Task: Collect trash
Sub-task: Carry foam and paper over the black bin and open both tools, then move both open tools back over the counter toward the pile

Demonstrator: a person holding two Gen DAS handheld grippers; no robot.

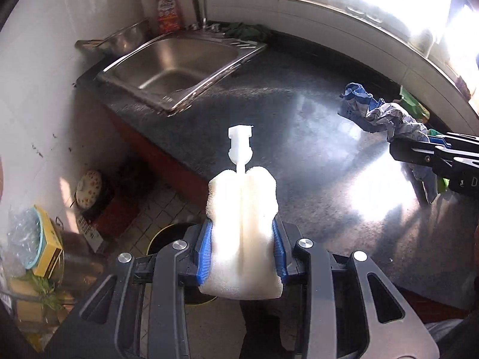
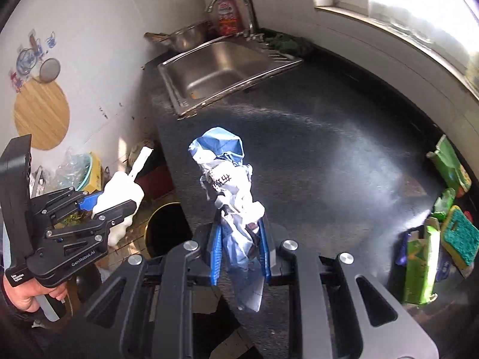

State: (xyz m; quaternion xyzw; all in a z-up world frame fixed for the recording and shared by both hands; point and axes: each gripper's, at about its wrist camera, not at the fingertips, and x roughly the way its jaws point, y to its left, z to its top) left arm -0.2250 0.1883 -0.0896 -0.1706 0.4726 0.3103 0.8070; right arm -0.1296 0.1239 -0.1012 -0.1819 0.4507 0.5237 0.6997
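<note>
Two sponges (image 2: pixel 459 236), green packets (image 2: pixel 419 269), sink (image 2: pixel 209 68)

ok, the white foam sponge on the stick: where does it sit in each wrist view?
Left wrist view: the white foam sponge is bottom centre, clamped between the left gripper's blue pads, its stick pointing up the frame.
Right wrist view: the sponge is at the left edge, held in the left gripper beside the counter.
Shared landmark: the steel sink, upper centre-left in both.
</note>
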